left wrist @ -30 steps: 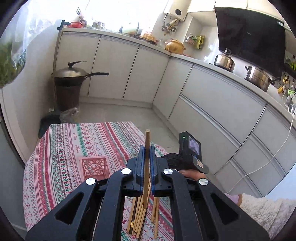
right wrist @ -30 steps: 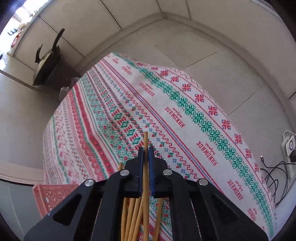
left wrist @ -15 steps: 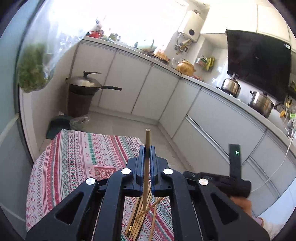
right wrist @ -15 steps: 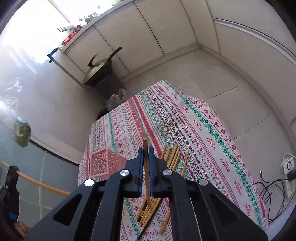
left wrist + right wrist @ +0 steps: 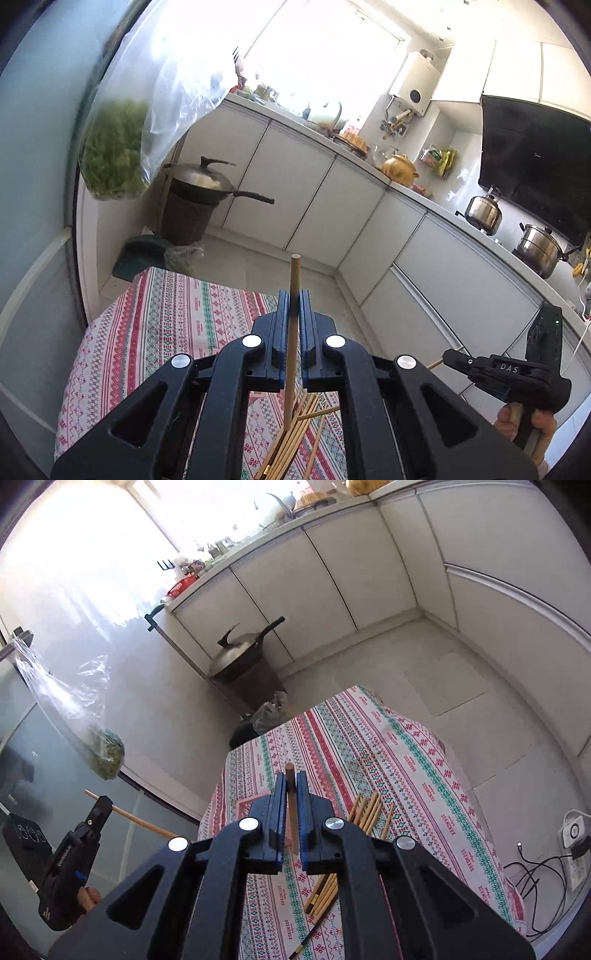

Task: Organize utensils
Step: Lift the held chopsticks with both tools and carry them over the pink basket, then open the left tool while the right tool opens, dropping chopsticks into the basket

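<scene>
My left gripper (image 5: 294, 300) is shut on one wooden chopstick (image 5: 294, 280), held upright high above the table. My right gripper (image 5: 291, 781) is shut on another wooden chopstick (image 5: 290, 775), also raised. Several more chopsticks (image 5: 369, 810) lie in a loose pile on the patterned tablecloth (image 5: 406, 768); the pile also shows in the left wrist view (image 5: 295, 435). A pink slotted basket (image 5: 245, 805) sits on the table, mostly hidden behind my right gripper. The right gripper shows at the right of the left wrist view (image 5: 448, 358), the left gripper at the left of the right wrist view (image 5: 105, 803).
White kitchen cabinets (image 5: 295, 184) line the far walls. A lidded wok on a dark stand (image 5: 195, 199) stands on the floor beyond the table. A plastic bag of greens (image 5: 114, 162) hangs at the left. A power strip with cables (image 5: 572, 834) lies on the floor at the right.
Both grippers have lifted up and away from the table, each carrying its chopstick. The table and pile now look farther below, and both views tilt up toward the kitchen.
</scene>
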A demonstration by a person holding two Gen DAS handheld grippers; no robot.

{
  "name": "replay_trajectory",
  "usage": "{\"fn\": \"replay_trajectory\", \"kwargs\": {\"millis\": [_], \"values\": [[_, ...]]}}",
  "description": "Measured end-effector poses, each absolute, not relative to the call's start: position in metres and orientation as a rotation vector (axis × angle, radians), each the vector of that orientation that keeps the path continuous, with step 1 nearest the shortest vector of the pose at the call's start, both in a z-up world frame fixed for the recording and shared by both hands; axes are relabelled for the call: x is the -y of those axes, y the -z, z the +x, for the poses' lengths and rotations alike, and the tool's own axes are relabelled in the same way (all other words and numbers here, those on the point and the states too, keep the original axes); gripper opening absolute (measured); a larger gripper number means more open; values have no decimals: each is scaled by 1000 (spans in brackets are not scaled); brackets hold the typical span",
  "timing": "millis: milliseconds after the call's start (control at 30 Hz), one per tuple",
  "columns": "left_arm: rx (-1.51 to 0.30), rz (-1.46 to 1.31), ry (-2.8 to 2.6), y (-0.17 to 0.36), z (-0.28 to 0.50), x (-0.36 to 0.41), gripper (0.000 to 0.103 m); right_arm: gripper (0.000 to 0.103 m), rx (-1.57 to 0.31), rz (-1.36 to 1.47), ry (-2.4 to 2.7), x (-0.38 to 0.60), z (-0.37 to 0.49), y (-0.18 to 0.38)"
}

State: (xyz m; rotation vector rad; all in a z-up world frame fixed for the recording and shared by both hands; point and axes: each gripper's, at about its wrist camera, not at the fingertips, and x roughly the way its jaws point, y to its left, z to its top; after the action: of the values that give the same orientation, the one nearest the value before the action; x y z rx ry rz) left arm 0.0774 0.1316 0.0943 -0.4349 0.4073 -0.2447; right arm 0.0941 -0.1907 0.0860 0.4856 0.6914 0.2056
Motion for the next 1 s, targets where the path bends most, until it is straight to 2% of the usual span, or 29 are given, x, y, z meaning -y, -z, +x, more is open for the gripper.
{"fn": "replay_trajectory", "kwargs": {"millis": [267,567,600,767,900,1000], "values": [[-364,-426,134,-108,101,-135,5,6,-621,506,-261,179,109,-129],[-466,-475,100,-71,159,-145,6,6,-674,479,-286,146,156,-116],[-497,-475,94,-62,165,-145,12,6,-684,474,-286,142,161,-112],[-564,-534,58,-45,175,-161,27,6,-738,476,-290,128,186,-90],[-493,-529,21,-59,161,-169,54,6,-763,469,-275,123,199,-78],[-463,-518,26,-67,153,-169,57,6,-787,465,-255,119,210,-67]]}}
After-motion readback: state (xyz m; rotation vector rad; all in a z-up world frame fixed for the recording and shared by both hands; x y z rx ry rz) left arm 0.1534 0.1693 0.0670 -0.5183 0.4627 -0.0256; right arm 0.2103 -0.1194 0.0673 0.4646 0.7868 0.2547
